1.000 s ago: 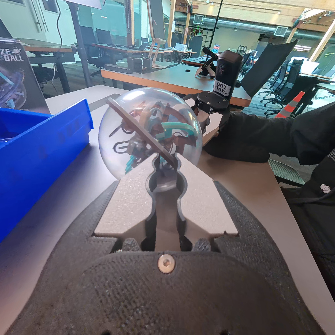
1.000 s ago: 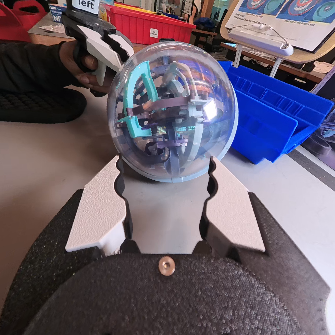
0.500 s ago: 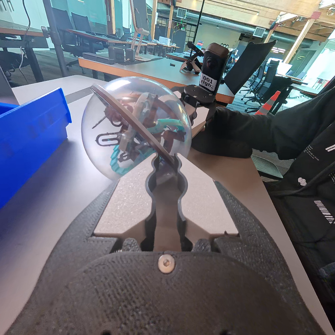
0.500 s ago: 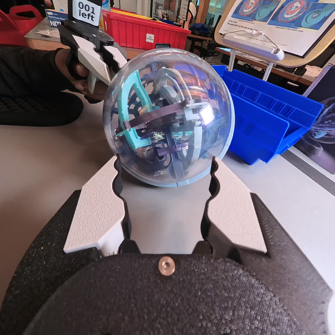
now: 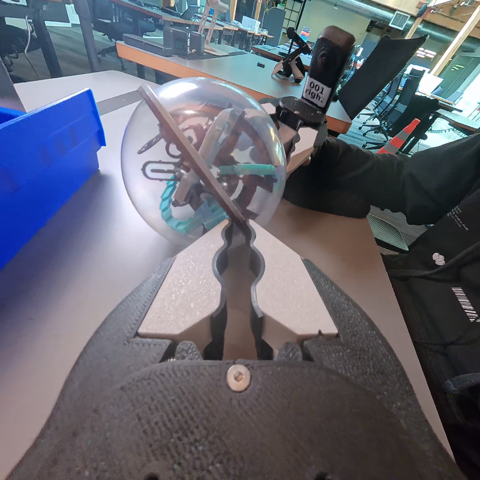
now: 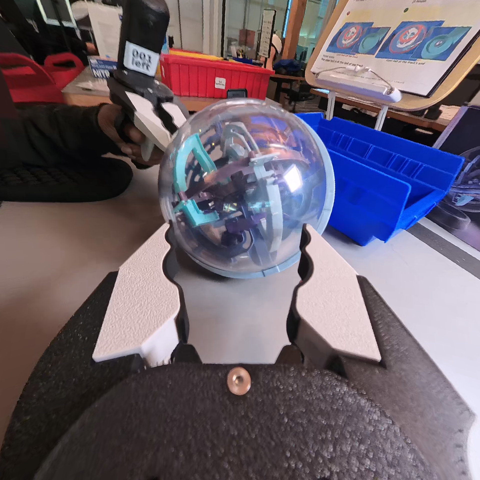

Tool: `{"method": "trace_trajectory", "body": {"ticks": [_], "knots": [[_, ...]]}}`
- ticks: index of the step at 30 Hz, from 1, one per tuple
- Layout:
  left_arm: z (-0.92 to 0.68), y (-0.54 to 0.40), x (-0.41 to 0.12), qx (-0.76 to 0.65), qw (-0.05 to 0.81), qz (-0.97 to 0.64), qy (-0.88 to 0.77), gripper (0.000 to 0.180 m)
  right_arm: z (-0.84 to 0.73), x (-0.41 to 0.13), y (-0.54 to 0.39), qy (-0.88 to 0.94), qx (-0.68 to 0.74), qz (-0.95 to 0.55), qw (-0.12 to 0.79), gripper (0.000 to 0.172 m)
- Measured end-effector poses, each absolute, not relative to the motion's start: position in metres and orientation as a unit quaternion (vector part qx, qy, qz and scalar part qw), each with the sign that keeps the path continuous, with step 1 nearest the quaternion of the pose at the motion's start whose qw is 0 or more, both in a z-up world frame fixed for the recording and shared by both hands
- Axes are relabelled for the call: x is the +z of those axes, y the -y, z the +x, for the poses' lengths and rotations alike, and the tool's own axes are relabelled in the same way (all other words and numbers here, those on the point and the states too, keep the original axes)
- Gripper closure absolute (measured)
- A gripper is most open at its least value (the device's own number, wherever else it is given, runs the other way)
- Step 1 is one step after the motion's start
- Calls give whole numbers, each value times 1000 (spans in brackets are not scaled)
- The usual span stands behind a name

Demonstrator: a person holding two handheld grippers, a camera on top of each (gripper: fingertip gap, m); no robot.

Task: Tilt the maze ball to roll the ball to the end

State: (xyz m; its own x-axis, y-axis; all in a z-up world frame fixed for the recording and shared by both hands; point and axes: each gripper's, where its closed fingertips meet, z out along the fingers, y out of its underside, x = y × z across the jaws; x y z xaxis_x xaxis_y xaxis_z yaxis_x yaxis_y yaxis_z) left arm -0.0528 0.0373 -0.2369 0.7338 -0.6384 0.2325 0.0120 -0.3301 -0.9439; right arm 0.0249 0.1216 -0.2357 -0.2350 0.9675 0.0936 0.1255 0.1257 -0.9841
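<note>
The maze ball [image 5: 202, 161] is a clear sphere with teal, brown and grey tracks inside, low over the grey table [image 5: 65, 272]. My left gripper [image 5: 237, 227] is shut on the ball's thin rim band [image 5: 187, 153], pinching it at the near lower edge. In the right wrist view this gripper [image 6: 168, 135] meets the ball [image 6: 244, 187] at its upper left. My right gripper [image 6: 237, 228] is wide open, its fingertips [image 6: 307, 233] at either side of the ball's lower near part. It also shows behind the ball in the left wrist view [image 5: 296, 145].
A blue bin [image 5: 46, 145] stands close to the ball, to its right in the right wrist view [image 6: 376, 187]. A red crate [image 6: 213, 78] and a stand with a pictured sheet [image 6: 389, 44] are behind. A person's dark sleeve [image 5: 389, 181] lies on the table by its edge [image 5: 389, 285].
The ball has turned in the left gripper's hold, the teal track swinging lower. The left jaws closed a little tighter on the rim. The right gripper moved nearer under the ball.
</note>
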Motion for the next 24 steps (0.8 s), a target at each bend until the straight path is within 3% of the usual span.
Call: {"method": "trace_trajectory", "body": {"ticks": [3,7,9,13,16,22,24], "knots": [[-57,-37,-240,-311,529,-766,-192,171,30,-218,-130,568,549,-457,410,77],[-81,-49,-232,-305,561,-759,-127,124,34,-235,-166,555,520,-517,392,78],[-88,-54,-225,-326,580,-740,-102,119,33,-256,-174,576,493,-540,364,85],[-75,-56,-219,-402,562,-716,-103,133,27,-286,-160,629,485,-552,254,103],[-68,-58,-227,-385,552,-730,-121,144,28,-298,-140,675,481,-527,190,112],[-77,-61,-240,-375,546,-744,-88,172,18,-292,-143,664,498,-522,195,120],[-83,-64,-244,-367,544,-751,-71,172,15,-284,-147,654,511,-514,217,124]]}}
